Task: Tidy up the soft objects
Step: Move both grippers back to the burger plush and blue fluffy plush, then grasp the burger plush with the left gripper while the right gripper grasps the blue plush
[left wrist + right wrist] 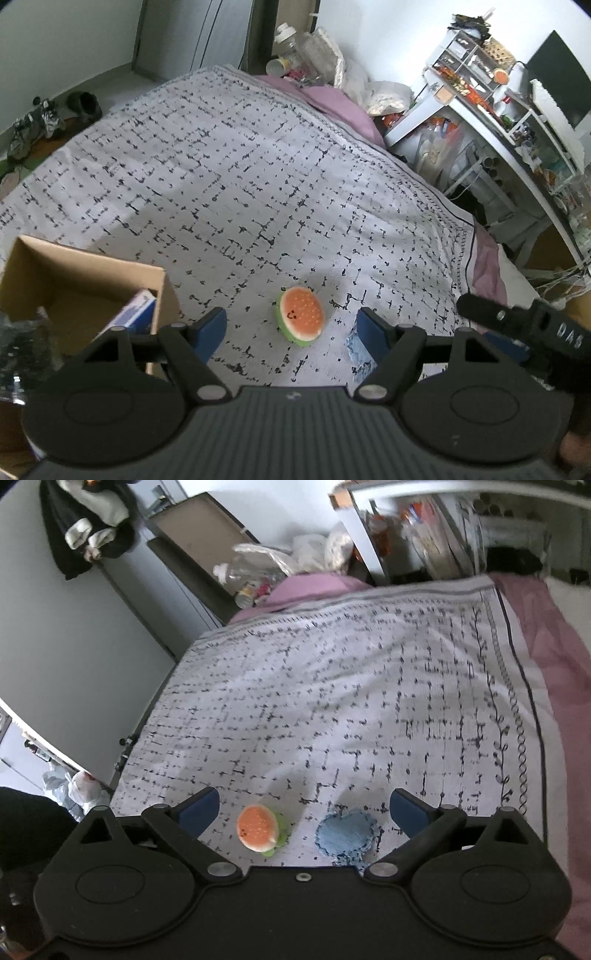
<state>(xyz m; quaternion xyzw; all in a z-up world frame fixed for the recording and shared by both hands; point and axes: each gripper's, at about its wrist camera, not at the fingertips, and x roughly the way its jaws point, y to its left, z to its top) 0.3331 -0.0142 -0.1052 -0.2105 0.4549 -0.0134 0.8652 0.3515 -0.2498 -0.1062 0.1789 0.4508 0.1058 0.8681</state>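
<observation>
White bedding with a dark broken-grid print covers the bed (236,173), and the task's soft things lie on its near part. One is a small plush burger (300,316), with an orange bun top dotted with pale seeds, a tiny black smiling face, a cream base and a green frill round the edge; it is tipped up so the bun faces the left wrist camera. Just to its right lies a flat blue fabric patch (346,834) with a frayed, scalloped edge, close to the burger but apart from it. From the left wrist, the left claw (291,325) stands fairly wide with nothing between its blue pads, the burger lying on the bed beyond the gap between its fingers. Only this view shows the open cardboard box (79,269) at the near left, with a blue-and-white pack leaning inside it, and the cluttered white shelving (491,110) and dark screen at the far right. It catches just a corner of the patch beside its right finger, and the black body of the right claw at its right edge. From the right wrist, the right claw (304,810) is spread wide and empty, with burger and patch both on the bed beyond its gap, the patch seen whole. That view alone shows dark clothing (88,520) hanging at the far left.
</observation>
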